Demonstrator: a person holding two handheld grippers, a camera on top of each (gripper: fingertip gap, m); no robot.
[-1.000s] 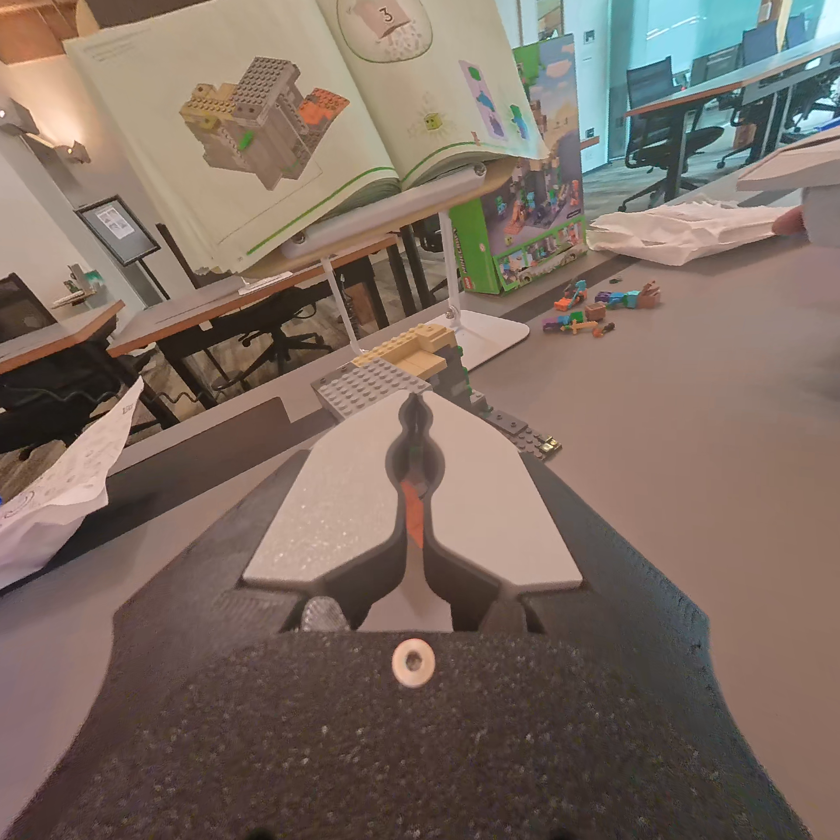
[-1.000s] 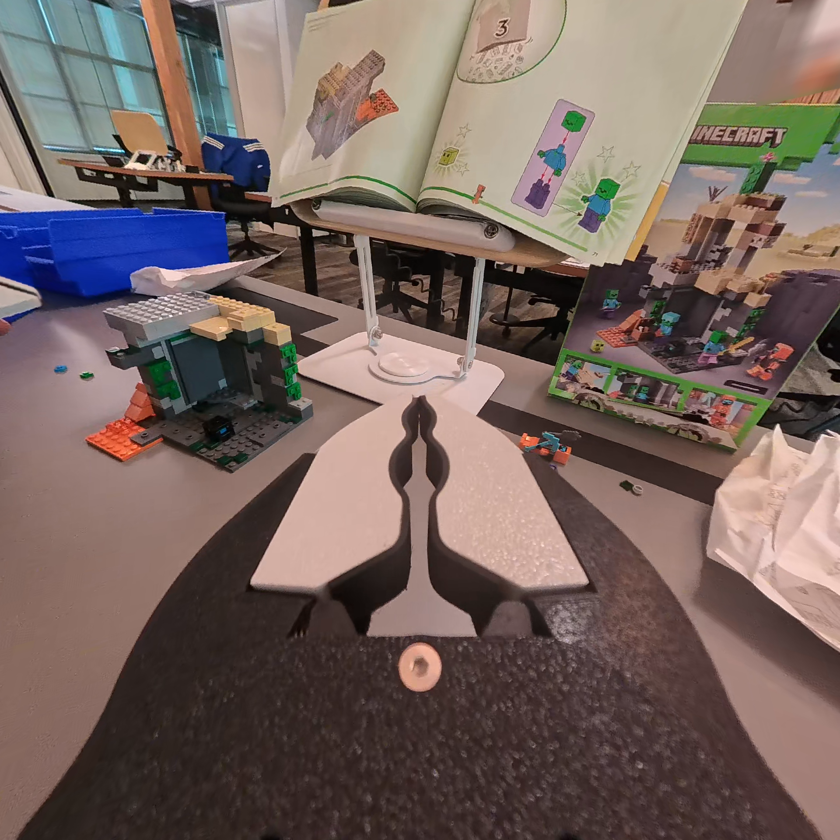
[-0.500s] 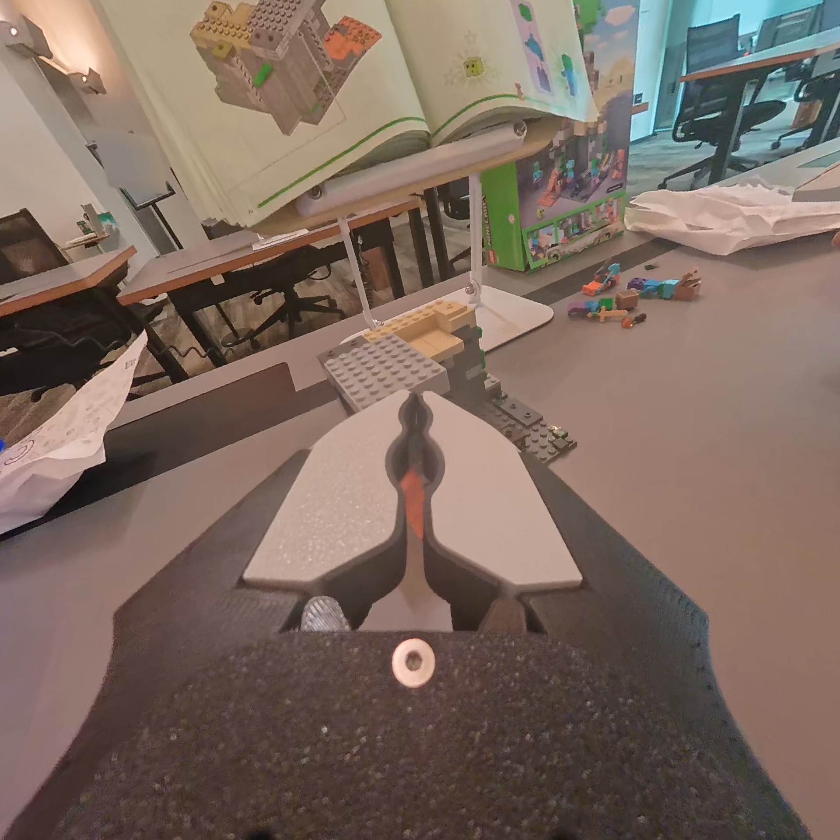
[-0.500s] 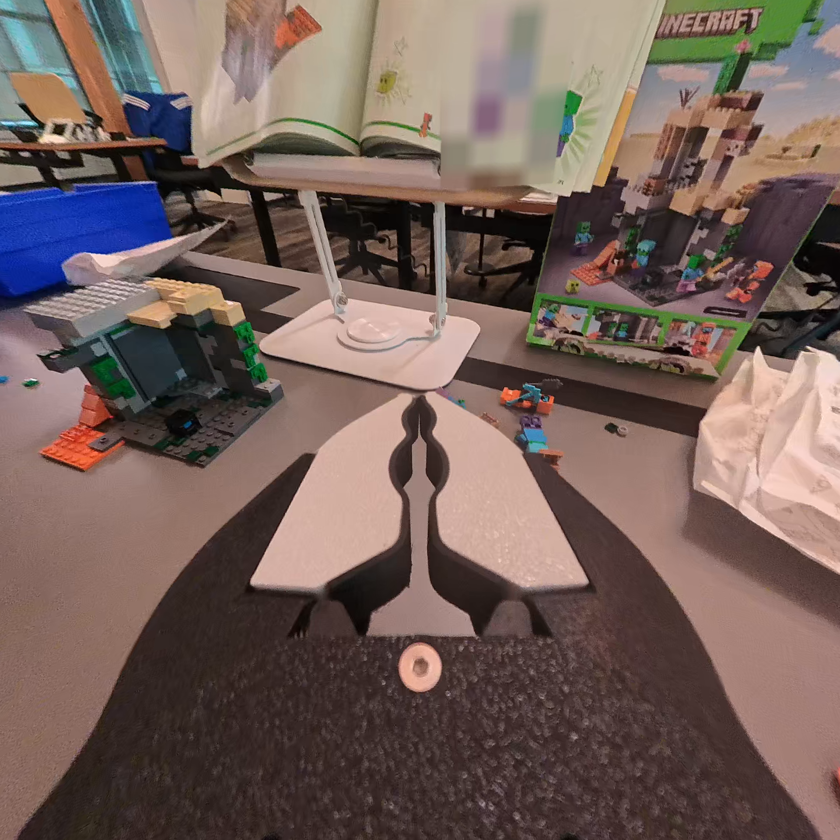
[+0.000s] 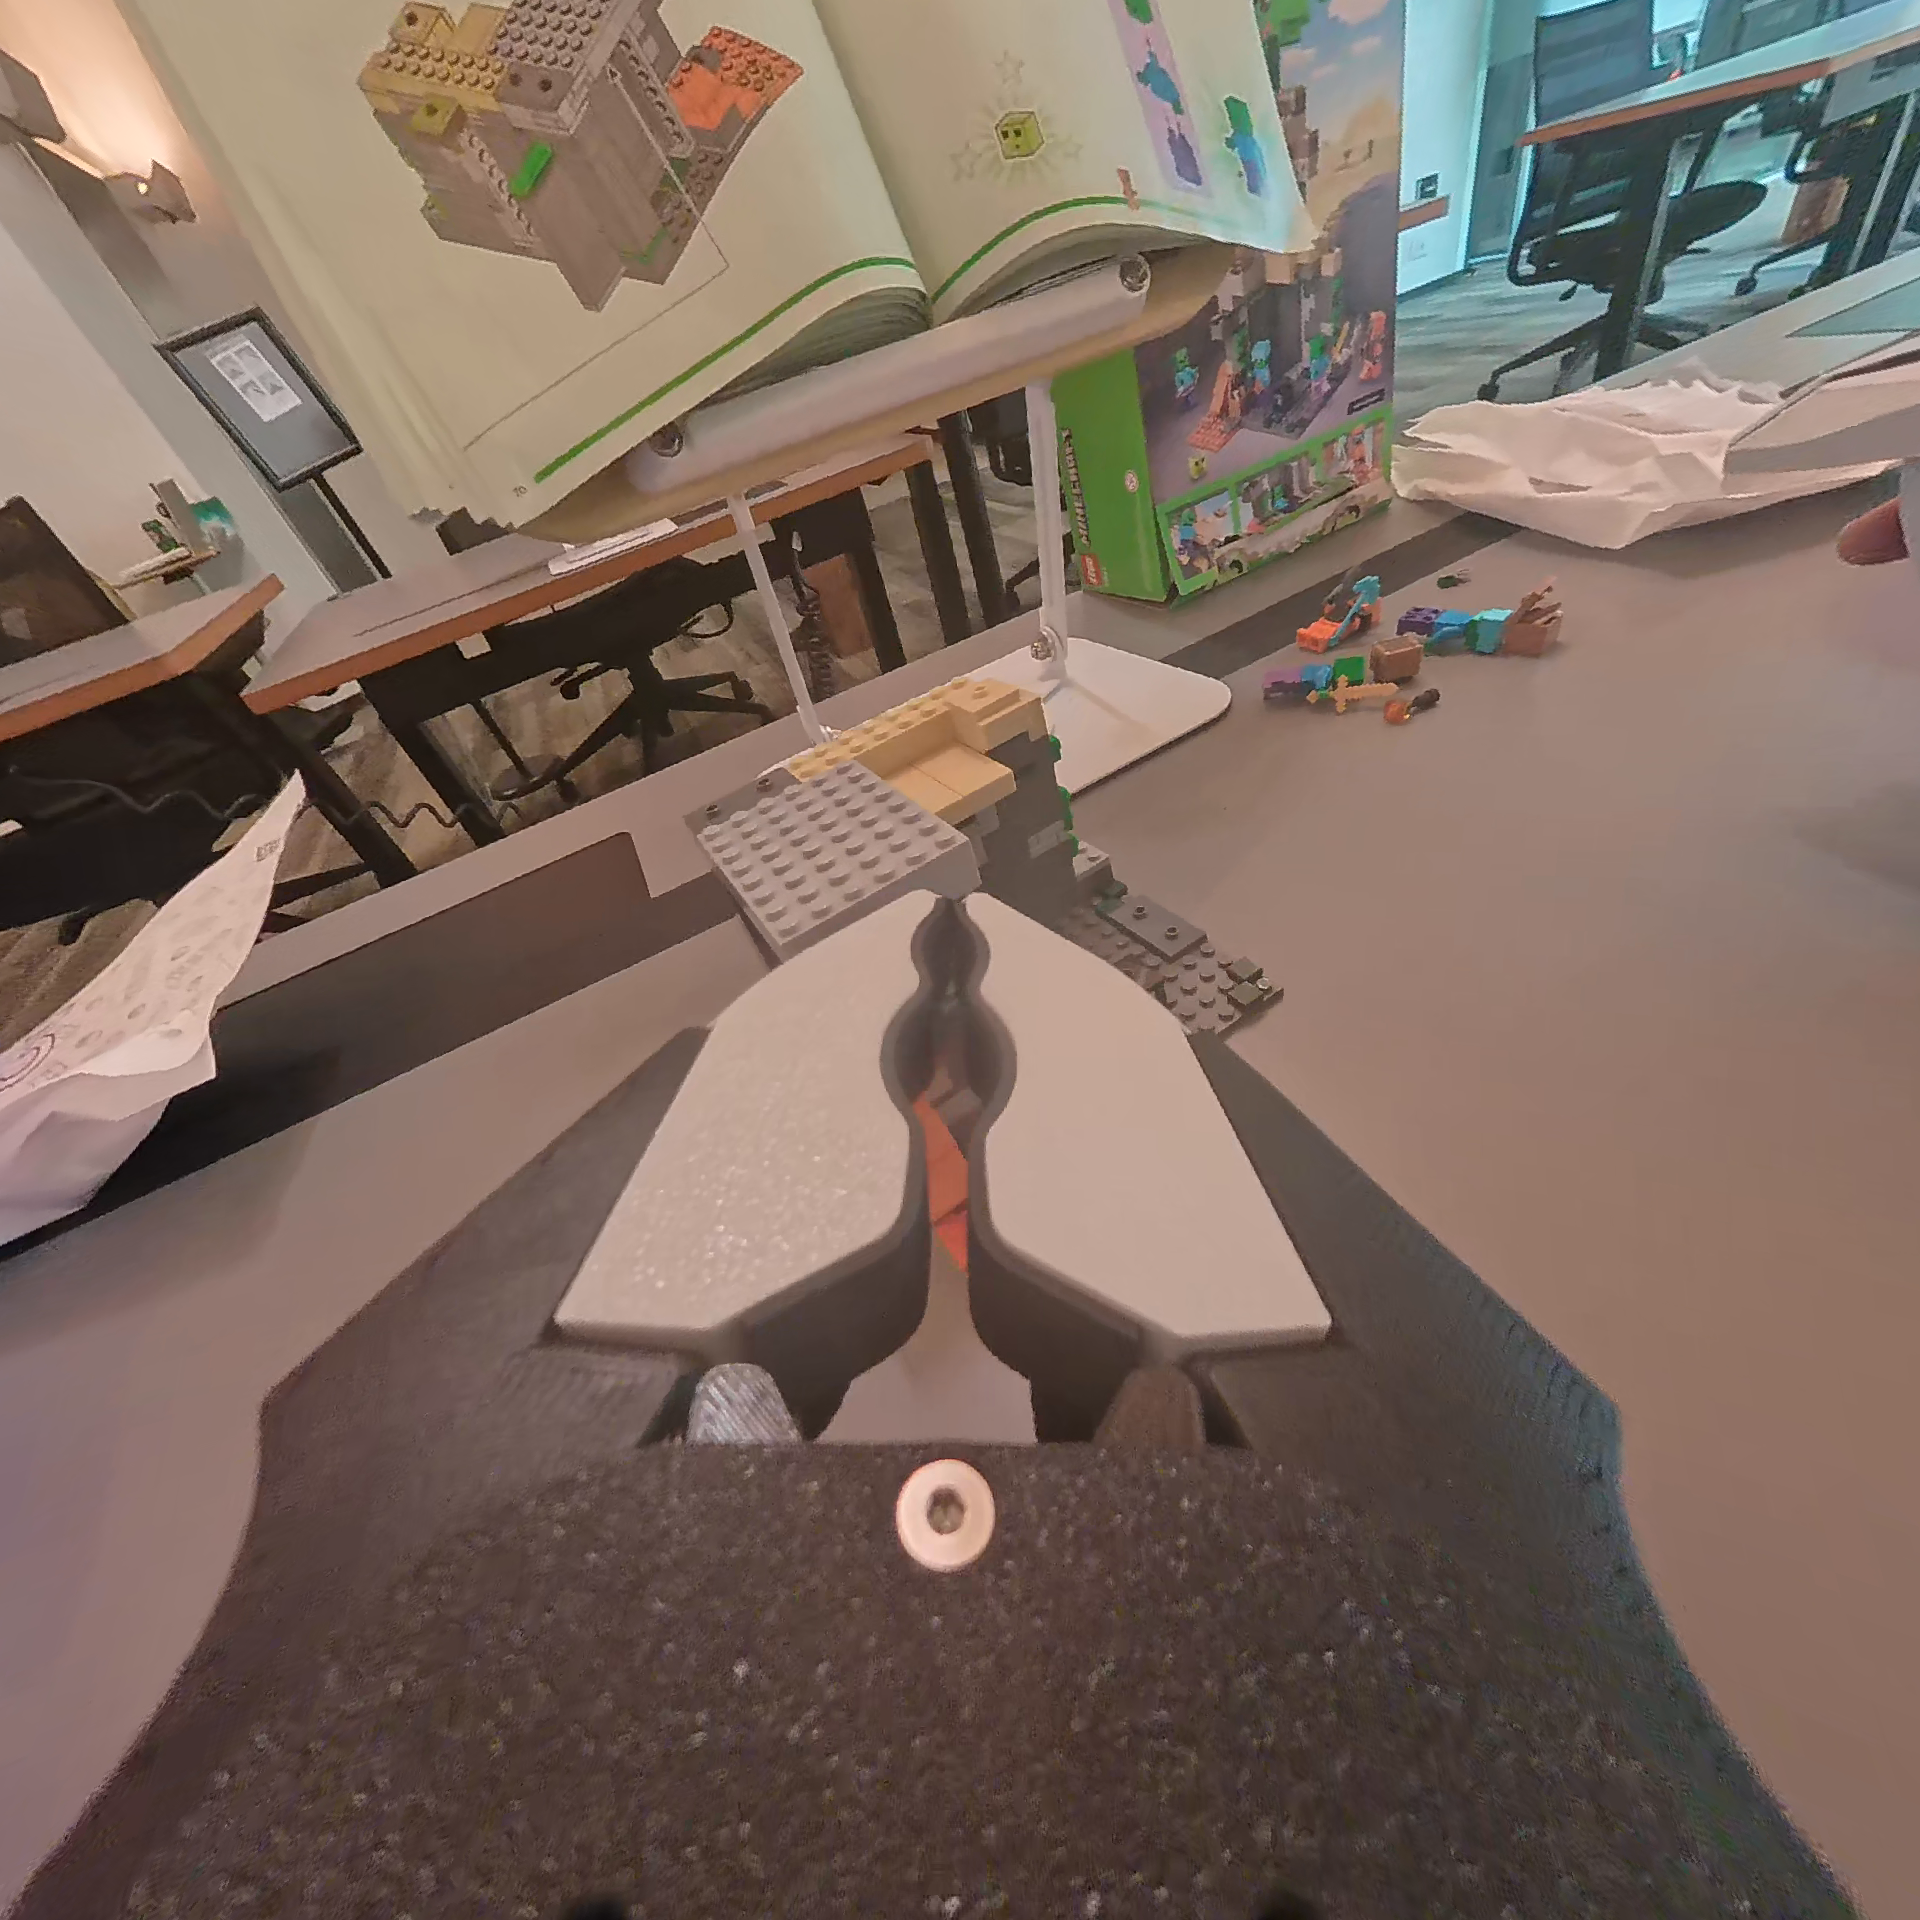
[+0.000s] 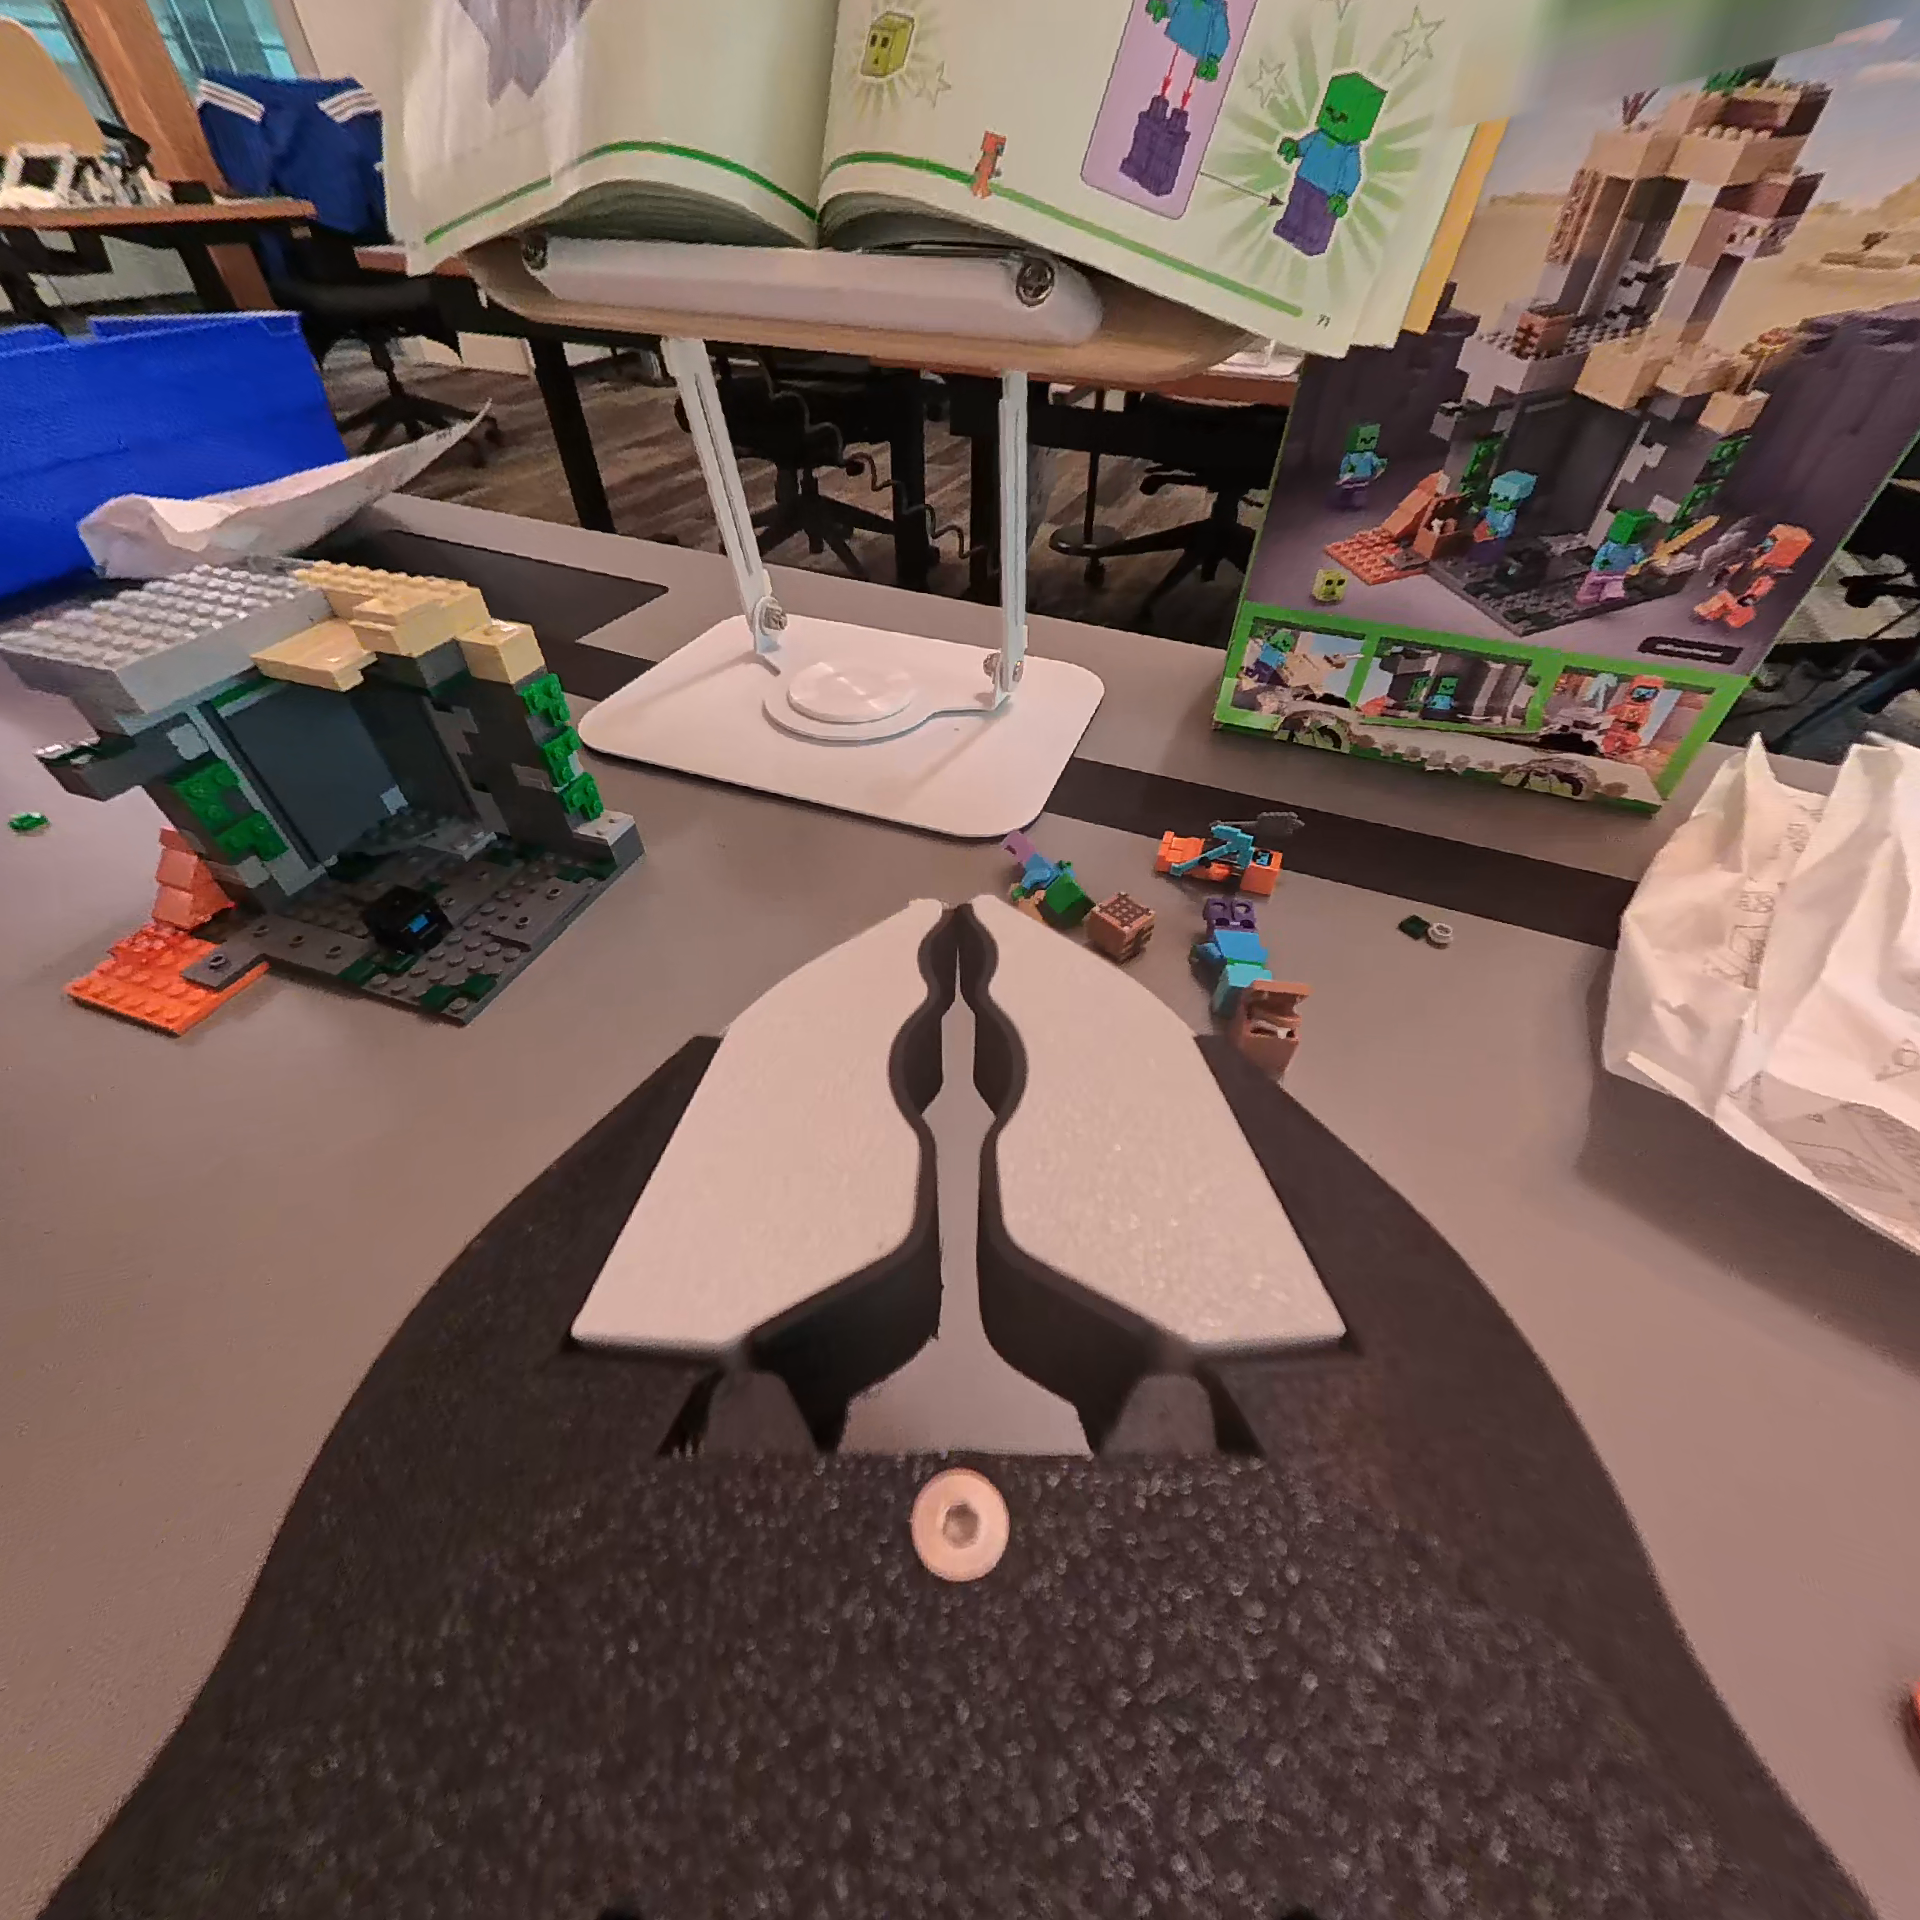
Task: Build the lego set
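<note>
**Claws both closed, brick model under your left**

Brick model [image 5: 914, 821] stands toward the far edge of the grey surface [image 5: 1507, 987], just left of the white book stand [image 6: 852, 727]. Your left claw [image 5: 948, 906] is closed, fingertips meeting at the near corner of the model's grey studded roof plate [image 5: 831, 862]; whether they touch it cannot be told. An orange part of the model shows through the slot between the fingers, below them. Nothing is seen pinched at the tips.

Your right claw [image 6: 956, 912] is closed on nothing, tips together above bare surface. Nearest to it, just to the right, lie loose pieces: a green-and-blue figure [image 6: 1055, 894], a brown cube [image 6: 1122, 923], a blue-and-purple figure [image 6: 1231, 951], an orange-and-teal piece [image 6: 1221, 854].

Open instruction booklet [image 6: 935, 125] rests on the stand. Set box [image 6: 1538, 499] stands at the far right edge, crumpled white paper bags [image 6: 1787, 987] beside it.
</note>
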